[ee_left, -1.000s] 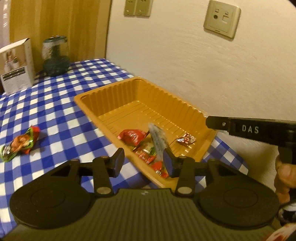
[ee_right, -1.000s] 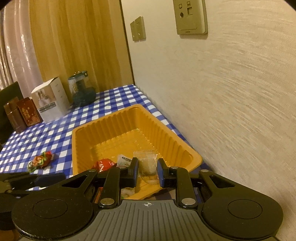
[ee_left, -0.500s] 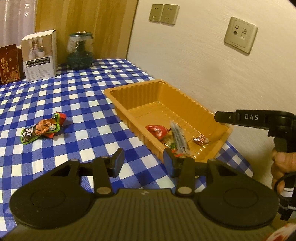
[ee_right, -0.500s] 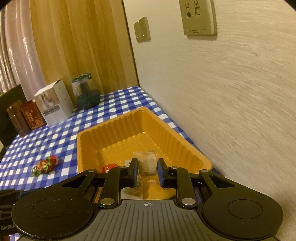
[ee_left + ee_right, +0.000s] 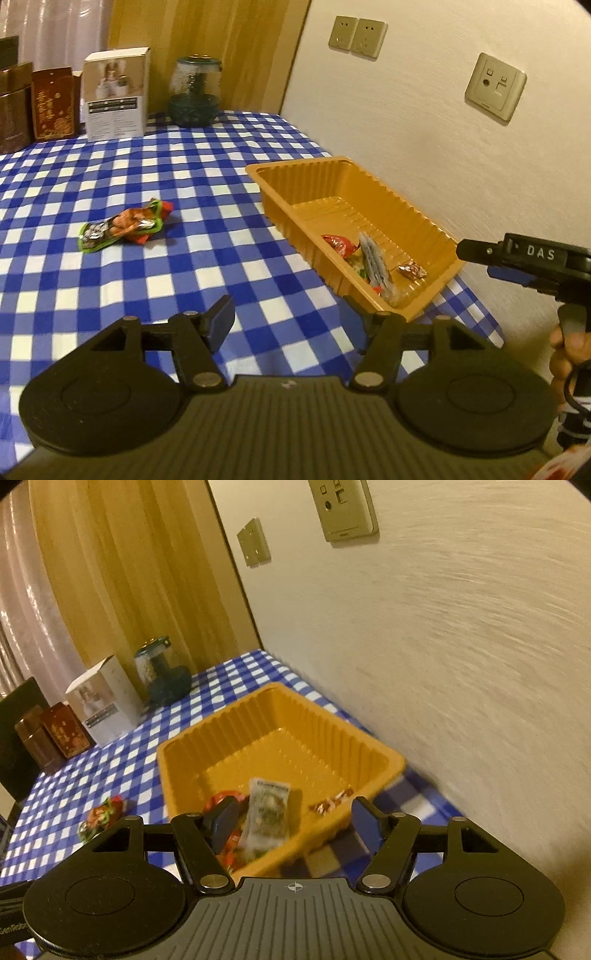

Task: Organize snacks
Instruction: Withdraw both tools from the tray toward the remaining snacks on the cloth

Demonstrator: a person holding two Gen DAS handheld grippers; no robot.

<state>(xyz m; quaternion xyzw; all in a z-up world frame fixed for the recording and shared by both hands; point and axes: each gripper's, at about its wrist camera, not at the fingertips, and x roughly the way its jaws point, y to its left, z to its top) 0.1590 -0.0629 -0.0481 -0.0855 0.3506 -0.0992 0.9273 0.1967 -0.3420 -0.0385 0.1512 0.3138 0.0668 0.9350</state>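
Lengthwise, green-edged snack [image 5: 123, 229] points toward orange tray [image 5: 424, 225].

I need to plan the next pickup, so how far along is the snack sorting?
Mostly done: the orange tray holds a red packet, a clear pouch, a small candy and more. Nothing is in hand; the right claw and the left claw are open. Left: the green-edged snack packet on the checkered cloth.

Orange ribbed tray [image 5: 424, 225] holds several wrapped snacks [image 5: 373, 256]; green-red snack packet [image 5: 122, 229] lies apart on tablecloth.
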